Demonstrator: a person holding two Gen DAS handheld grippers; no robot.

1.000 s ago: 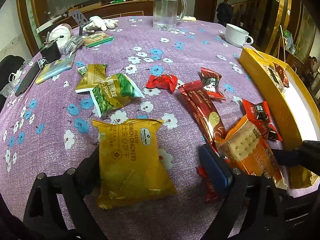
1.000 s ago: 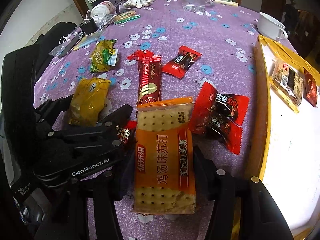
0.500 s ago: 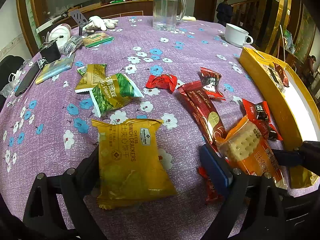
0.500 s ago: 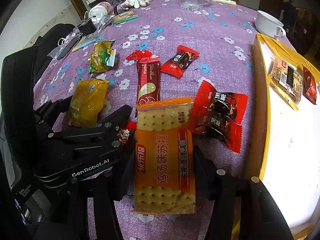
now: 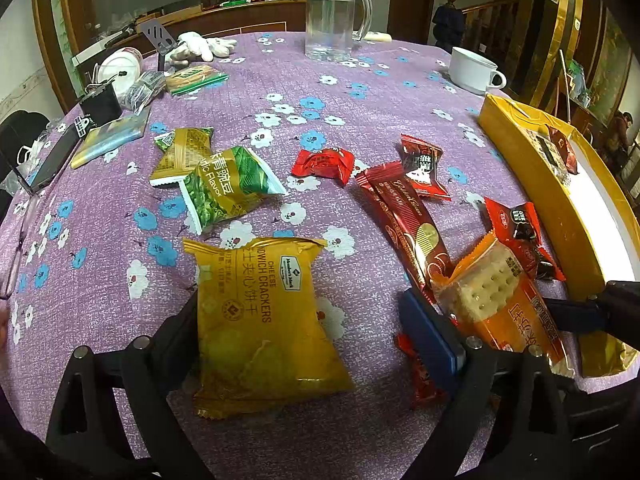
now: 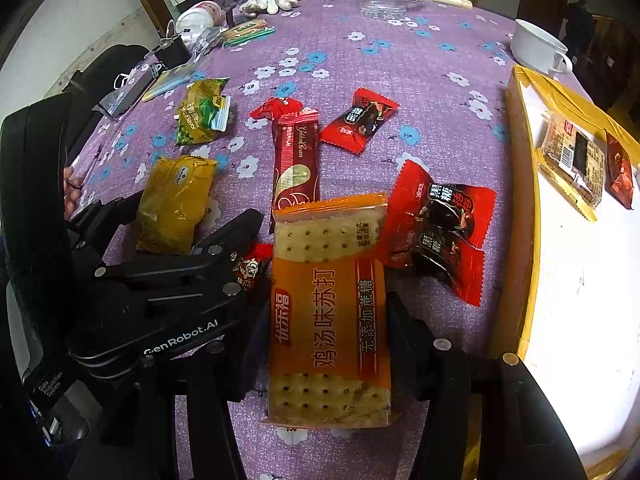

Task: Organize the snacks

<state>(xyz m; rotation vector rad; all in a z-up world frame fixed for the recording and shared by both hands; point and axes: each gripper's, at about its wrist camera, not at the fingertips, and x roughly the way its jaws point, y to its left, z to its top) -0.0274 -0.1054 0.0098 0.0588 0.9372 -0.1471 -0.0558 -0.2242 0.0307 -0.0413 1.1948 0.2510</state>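
My left gripper (image 5: 304,332) is open around a yellow cheese cracker pack (image 5: 260,320) that lies on the purple tablecloth; the pack also shows in the right wrist view (image 6: 172,204). My right gripper (image 6: 328,320) is shut on an orange soda cracker pack (image 6: 328,312), which the left wrist view (image 5: 500,304) also shows. A yellow box (image 6: 520,216) with a white inside stands at the right and holds two snacks (image 6: 576,160).
Loose on the cloth are a dark red wafer bar (image 5: 404,224), red candies (image 5: 324,164), a red double candy pack (image 6: 440,228) and green pea packs (image 5: 224,188). A glass mug (image 5: 332,20), a white cup (image 5: 472,68) and clutter (image 5: 112,96) stand further back.
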